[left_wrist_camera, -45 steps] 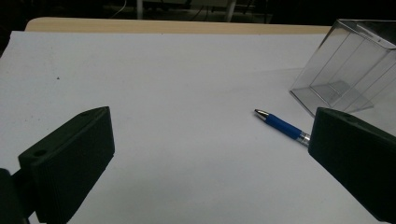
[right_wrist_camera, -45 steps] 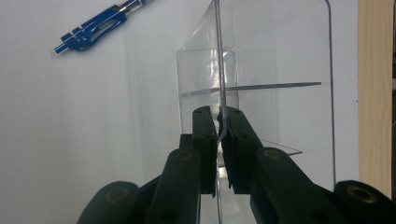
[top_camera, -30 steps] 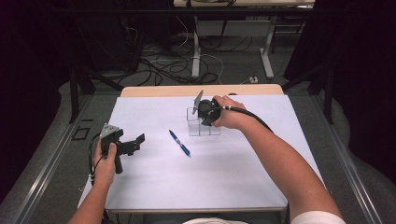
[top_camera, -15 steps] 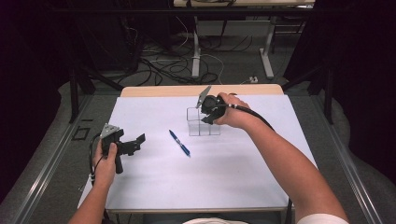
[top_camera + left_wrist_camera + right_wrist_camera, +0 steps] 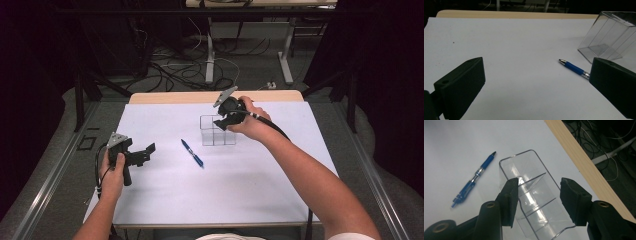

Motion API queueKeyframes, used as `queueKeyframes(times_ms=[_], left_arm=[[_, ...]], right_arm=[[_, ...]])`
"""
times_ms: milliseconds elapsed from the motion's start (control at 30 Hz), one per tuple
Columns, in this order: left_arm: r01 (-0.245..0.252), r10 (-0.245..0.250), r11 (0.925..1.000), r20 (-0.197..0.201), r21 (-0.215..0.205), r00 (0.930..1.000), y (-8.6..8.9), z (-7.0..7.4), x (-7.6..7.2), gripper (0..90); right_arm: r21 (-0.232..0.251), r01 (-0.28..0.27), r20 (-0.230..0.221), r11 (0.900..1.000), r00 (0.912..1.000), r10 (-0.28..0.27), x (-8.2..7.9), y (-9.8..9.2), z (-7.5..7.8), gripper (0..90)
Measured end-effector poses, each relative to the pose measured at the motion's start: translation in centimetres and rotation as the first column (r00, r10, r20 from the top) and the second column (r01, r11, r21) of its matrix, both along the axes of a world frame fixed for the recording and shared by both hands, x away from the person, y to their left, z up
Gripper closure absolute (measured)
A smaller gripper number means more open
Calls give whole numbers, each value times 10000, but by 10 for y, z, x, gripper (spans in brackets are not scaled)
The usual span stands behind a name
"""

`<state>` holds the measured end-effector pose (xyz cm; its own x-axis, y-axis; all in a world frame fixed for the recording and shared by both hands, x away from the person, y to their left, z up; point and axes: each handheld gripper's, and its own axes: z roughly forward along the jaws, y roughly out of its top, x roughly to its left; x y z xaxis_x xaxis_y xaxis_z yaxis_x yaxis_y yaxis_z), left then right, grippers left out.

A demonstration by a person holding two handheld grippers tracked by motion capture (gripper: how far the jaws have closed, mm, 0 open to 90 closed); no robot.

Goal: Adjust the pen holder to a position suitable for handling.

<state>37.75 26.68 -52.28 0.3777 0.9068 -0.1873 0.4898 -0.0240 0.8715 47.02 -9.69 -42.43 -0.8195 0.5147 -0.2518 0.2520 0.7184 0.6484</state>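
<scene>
A clear, divided plastic box (image 5: 218, 131) stands upright at the far middle of the white table sheet (image 5: 210, 200). My right gripper (image 5: 223, 121) hovers just over its rim. In the right gripper view my right gripper (image 5: 539, 182) has just been opening its jaws; the box (image 5: 534, 205) lies below the gap and the pads press on nothing. A blue pen (image 5: 192, 153) lies flat in front of the box and to its left. My left gripper (image 5: 146, 153) is held at the table's left, open and empty. In the left gripper view my left gripper (image 5: 536, 65) faces the pen (image 5: 573, 68) and the box (image 5: 609, 37).
A bare wooden strip (image 5: 170, 97) edges the table's far side, with cables and table legs on the floor beyond. A metal rail (image 5: 55, 175) runs along the left of the table.
My right gripper has lifted a little off the box and its jaws have spread apart. The box, the pen and my left gripper have kept their places.
</scene>
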Motion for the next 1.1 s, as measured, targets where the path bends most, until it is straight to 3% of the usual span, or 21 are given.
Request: queueKeyframes(times_ms=[67, 167, 300, 367, 467, 533, 633, 667, 767, 900, 1000, 1100], left_arm=[[6, -6, 10000, -19, 16, 10000, 0, 0, 0, 1], [-11, 11, 10000, -12, 16, 10000, 0, 0, 0, 1], [-36, 36, 10000, 21, -6, 10000, 0, 0, 0, 1], [-46, 46, 10000, 17, -9, 10000, 0, 0, 0, 1], [-62, 62, 10000, 7, -12, 10000, 0, 0, 0, 0], [-66, 66, 10000, -19, -4, 10000, 0, 1, 0, 1], [-70, 70, 10000, -39, -3, 10000, -1, 0, 0, 1], [-70, 70, 10000, -49, -10, 10000, -1, 0, 0, 1], [-76, 76, 10000, -60, -20, 10000, -1, 0, 0, 1], [-49, 49, 10000, -78, -17, 10000, -1, 0, 1, 1], [-69, 68, 10000, -77, -69, 9999, -1, 0, 1, 1], [-67, 66, 9999, -76, -93, 9999, -1, 0, 1, 1]], right_arm=[[159, 68, -126, 9999, 9999, -66, -1, -1, 2, 474], [881, 301, -489, 9957, 9985, -259, -6, -3, 5, 467], [1074, 591, -511, 9925, 9972, -538, -9, -3, 6, 410], [1049, 753, -798, 9916, 9945, -671, -10, -4, 7, 386], [1254, 938, -702, 9877, 9939, -855, -12, -4, 6, 344], [1562, 1113, -569, 9814, 9930, -1036, -14, -5, 5, 289], [1839, 1389, -803, 9731, 9888, -1260, -14, -6, 5, 258], [2140, 1580, -768, 9640, 9865, -1446, -14, -6, 4, 224], [2229, 1794, -822, 9582, 9829, -1649, -14, -7, 3, 179], [2302, 2363, -1354, 9440, 9684, -2094, -13, -5, 0, 153], [1900, 2475, -1684, 9501, 9616, -2168, -13, -2, -3, 153], [2032, 2469, -1757, 9475, 9612, -2128, -14, 1, -8, 153]])
